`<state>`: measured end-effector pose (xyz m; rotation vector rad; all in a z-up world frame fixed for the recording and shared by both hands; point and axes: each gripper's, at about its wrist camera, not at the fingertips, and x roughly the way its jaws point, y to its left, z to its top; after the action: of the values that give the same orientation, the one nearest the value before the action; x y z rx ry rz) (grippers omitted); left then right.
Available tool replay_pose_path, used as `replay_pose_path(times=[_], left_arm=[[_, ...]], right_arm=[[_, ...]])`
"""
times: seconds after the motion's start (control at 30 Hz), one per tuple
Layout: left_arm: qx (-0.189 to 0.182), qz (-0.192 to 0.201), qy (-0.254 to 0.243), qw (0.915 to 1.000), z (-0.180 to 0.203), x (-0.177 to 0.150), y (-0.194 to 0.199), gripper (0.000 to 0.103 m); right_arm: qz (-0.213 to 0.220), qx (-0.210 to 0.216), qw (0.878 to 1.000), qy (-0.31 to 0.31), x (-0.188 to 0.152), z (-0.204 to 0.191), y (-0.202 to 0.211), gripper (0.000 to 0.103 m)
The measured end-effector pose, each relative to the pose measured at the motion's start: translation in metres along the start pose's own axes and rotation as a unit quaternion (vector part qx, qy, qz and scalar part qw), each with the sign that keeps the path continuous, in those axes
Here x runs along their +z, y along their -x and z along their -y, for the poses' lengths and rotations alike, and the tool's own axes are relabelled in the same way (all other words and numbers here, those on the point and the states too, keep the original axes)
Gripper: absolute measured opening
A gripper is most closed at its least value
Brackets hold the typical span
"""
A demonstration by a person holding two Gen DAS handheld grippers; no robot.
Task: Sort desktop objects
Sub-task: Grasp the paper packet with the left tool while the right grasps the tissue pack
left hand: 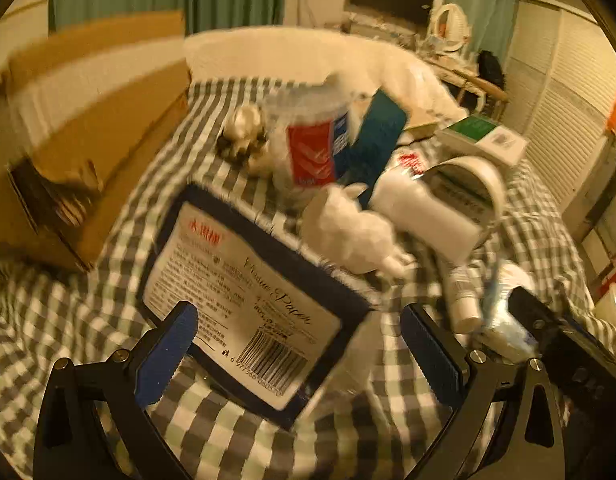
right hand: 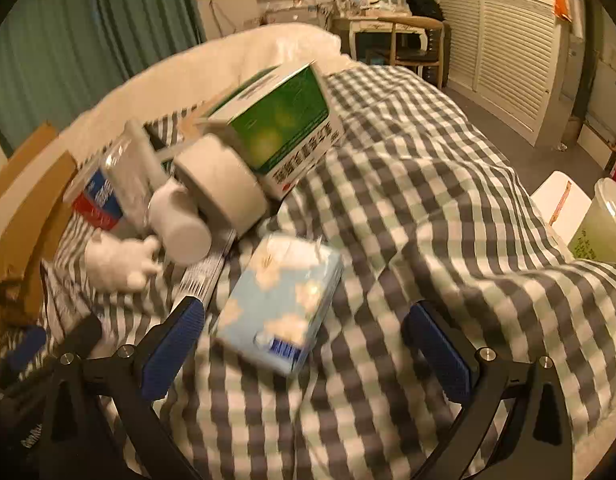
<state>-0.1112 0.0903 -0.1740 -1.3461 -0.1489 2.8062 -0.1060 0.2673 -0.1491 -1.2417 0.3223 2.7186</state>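
Overhead, both grippers hang wide apart over a checked bedspread (right hand: 428, 208). At lower centre of the left wrist view, the left gripper (left hand: 304, 354) frames a dark-edged tissue pack (left hand: 244, 300), its pads clear of it. At lower centre of the right wrist view, the right gripper (right hand: 304, 350) stands open around a blue cloud-print tissue pack (right hand: 280, 304), untouched. A green box (right hand: 284, 128), white roll (right hand: 220, 184) and plush toy (right hand: 116, 260) crowd the upper left.

Open checked cover (right hand: 448, 208) is left free to the right; the left is blocked by a piled cluster around the green box (right hand: 284, 128) and cardboard box (left hand: 88, 152).
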Motion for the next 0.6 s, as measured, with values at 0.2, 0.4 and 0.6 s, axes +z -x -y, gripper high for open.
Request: replay_pose_path(times=[0.2,0.4,0.6], left_arm=[[0.047,-0.015,-0.015,0.9987,0.0,-0.001,-0.022,0.099],[0.065,0.0,-0.022,0.9976,-0.003,0.0,-0.016,0.061],[0.049,0.022,-0.054,0.9971,-0.001,0.003,0.004,0.029]], right_arm=[[-0.008,0.009,1.0,0.013,0.001,-0.005,-0.022,0.103],[-0.026,-0.008,0.999,0.022,0.003,-0.005,-0.04,0.087],[-0.016,-0.019,0.999,0.028,0.004,-0.001,-0.032,0.062]])
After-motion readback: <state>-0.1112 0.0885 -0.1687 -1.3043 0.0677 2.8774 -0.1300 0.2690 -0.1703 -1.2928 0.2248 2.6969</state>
